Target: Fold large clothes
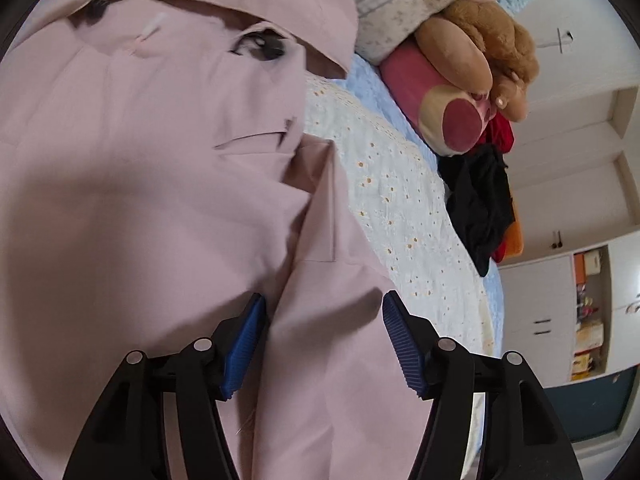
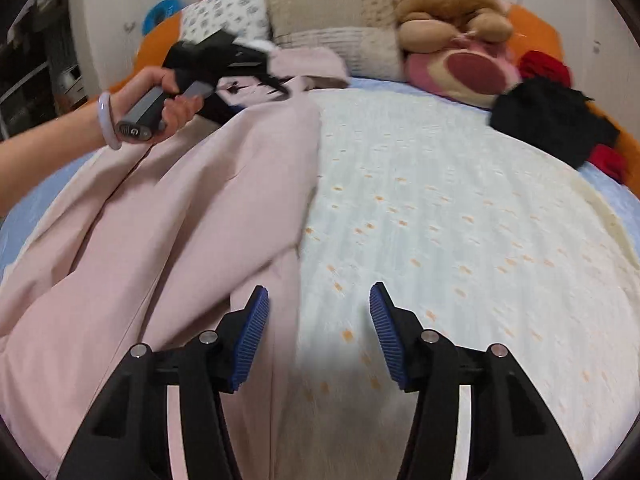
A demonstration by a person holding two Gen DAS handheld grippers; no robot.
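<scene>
A large pale pink garment (image 1: pixel 140 184) with dark bow trims lies on the bed; it also shows in the right wrist view (image 2: pixel 172 216) on the bed's left half. My left gripper (image 1: pixel 324 340) is open, its blue pads either side of a raised fold of the pink cloth. In the right wrist view the left gripper (image 2: pixel 276 80) is far off at the garment's top end, held by a hand. My right gripper (image 2: pixel 318 332) is open and empty, over the garment's right edge and the white bedspread (image 2: pixel 460 220).
A brown and pink plush toy (image 2: pixel 460 44) and pillows (image 2: pixel 328 20) lie at the head of the bed. Black clothes (image 2: pixel 552 120) and red clothes (image 2: pixel 544 66) are piled at the right. White cupboards and shelves (image 1: pixel 576 288) stand beyond the bed.
</scene>
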